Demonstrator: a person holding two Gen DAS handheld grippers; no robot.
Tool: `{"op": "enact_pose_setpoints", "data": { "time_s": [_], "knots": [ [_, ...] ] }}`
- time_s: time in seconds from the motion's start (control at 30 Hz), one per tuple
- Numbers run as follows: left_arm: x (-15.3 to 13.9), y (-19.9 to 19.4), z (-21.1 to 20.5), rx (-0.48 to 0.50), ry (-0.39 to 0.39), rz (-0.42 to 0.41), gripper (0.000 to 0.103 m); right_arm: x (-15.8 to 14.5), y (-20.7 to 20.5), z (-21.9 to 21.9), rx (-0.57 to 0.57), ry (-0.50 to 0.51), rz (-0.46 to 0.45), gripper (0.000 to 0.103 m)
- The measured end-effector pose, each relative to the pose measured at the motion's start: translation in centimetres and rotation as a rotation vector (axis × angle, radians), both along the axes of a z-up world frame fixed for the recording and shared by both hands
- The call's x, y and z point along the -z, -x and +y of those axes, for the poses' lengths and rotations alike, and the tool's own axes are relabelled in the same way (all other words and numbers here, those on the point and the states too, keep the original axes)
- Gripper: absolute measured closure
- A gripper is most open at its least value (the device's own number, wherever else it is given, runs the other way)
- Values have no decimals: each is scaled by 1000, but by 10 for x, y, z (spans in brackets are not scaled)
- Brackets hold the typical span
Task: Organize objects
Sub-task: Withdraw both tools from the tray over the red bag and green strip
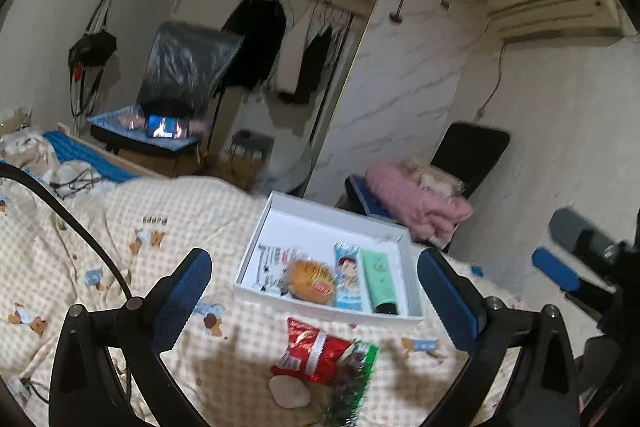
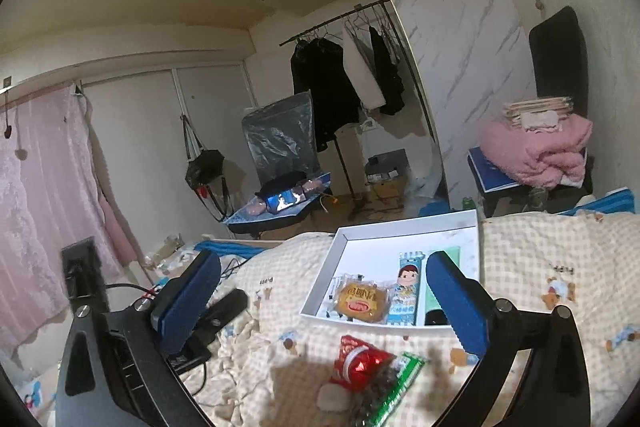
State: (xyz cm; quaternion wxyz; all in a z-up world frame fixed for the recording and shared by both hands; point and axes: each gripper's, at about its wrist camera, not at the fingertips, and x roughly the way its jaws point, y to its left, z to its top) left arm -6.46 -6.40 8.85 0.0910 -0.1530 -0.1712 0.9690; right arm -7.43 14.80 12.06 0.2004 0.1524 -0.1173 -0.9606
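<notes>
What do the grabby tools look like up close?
Each tool has two flat blue pads with a bumpy texture, fixed on curvy black arms with small silver bolts: the left tool and the right tool. A black cable loops past the left one. No hands or sleeves show.

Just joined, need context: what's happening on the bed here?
A person with a handheld gripper in each hand is sorting snacks into a white box on a checkered quilt. The box already holds an orange cake packet, a blue cartoon wrapper and a green tube. A red packet, a green-edged packet and a white round piece lie outside it. The left gripper and right gripper have open, empty jaws.
</notes>
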Motion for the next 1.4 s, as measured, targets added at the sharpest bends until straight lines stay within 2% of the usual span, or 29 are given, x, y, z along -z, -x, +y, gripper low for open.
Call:
{"op": "enact_pose_setpoints", "data": {
  "time_s": [0.13, 0.33, 0.43, 0.47, 0.57, 0.73, 0.8, 0.9, 0.97, 1.07, 1.2, 1.33, 1.4],
  "knots": [
    [-4, -15, 2, 9, -17, 19, 0, -2, -7, 4, 6, 9, -12, 0],
    [2, -21, 7, 31, 19, -42, 0, 3, -18, 4, 22, -6, -39, 0],
    [9, -24, 9, 38, 26, -71, 0, 26, -30, 9, 54, 9, -60, 0],
    [12, -22, 12, 32, 49, -108, 0, 34, -29, 8, 52, 15, -77, 0],
    [25, -18, 17, -5, 86, -146, 0, 52, -13, 7, 38, 31, -170, 0],
    [50, -2, 26, 10, 123, -217, 0, 69, -4, 8, 49, 26, -204, 0],
    [61, 5, 27, 86, 71, -223, 0, 78, 3, 10, 47, 38, -227, 0],
    [70, 11, 25, 119, 30, -235, 1, 90, 14, 12, 44, 57, -268, 0],
    [75, 15, 24, 133, 10, -231, 8, 97, 19, 11, 39, 58, -285, 0],
    [86, 21, 24, 180, -33, -243, 11, 104, 26, 10, 33, 55, -302, 0],
    [97, 30, 23, 176, -50, -268, 12, 111, 34, 11, 29, 54, -310, 0],
    [111, 42, 17, 135, -72, -346, 12, 117, 40, 10, 31, 48, -322, 0],
    [116, 44, 13, 144, -97, -361, 12, 118, 42, 10, 31, 46, -328, 0]
  ]
}}
